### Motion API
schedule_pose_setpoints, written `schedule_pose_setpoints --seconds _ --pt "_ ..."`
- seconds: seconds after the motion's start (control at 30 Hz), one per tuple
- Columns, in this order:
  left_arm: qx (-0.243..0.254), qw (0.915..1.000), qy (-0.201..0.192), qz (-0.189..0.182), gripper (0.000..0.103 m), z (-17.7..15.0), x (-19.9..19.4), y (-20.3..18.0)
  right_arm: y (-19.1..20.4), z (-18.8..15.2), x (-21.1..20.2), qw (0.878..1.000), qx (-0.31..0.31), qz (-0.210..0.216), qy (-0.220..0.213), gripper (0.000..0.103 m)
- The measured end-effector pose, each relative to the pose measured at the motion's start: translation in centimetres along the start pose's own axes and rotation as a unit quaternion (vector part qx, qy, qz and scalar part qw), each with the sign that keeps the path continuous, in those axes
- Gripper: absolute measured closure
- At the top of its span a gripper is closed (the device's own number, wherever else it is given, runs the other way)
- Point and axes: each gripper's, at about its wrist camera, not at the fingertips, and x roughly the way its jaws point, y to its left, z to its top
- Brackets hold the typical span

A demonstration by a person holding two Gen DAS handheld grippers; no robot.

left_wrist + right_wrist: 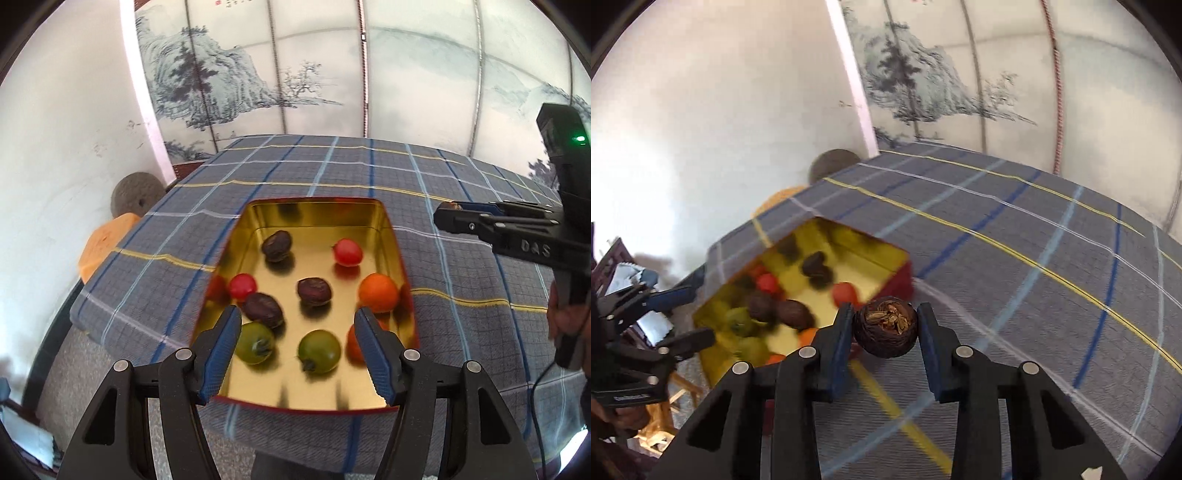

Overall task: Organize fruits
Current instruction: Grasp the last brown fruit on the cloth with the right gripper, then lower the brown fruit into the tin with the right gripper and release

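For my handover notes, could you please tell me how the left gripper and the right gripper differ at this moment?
The left gripper is open and holds nothing; the right gripper is shut on a dark brown wrinkled round fruit. The left gripper hangs over the gold-lined rectangular tin of fruits; the right gripper is beside that tin, over the grey checked tablecloth. Both have blue-padded black fingers.

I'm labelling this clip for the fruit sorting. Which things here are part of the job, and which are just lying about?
Part of the job:
gold tin
red, orange, green and dark fruits in it
dark fruit in the right gripper
left gripper, open over the tin

Lying about:
checked tablecloth
round stone
orange stool
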Motion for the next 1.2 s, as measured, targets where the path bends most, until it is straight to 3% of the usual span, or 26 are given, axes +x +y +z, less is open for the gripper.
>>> schedule_pose_setpoints --seconds 0.27,0.7,0.87,1.2 --pt "-0.019 0.9997 -0.007 0.013 0.038 -0.5 -1.3 2.5 5.5 1.5 1.7 0.999 -0.025 0.032 0.006 0.071" --pt "-0.043 0.9983 -0.016 0.035 0.037 -1.4 -1.6 5.2 7.2 2.0 6.6 0.999 -0.012 0.029 0.034 0.071" --pt "-0.042 0.9975 -0.008 0.057 0.025 -1.6 -1.4 5.7 7.3 2.0 8.0 0.999 -0.008 0.023 0.044 0.070" --pt "-0.051 0.9974 -0.028 0.044 0.017 -1.5 -2.5 6.5 7.9 2.1 9.7 0.999 -0.006 0.012 0.053 0.069"
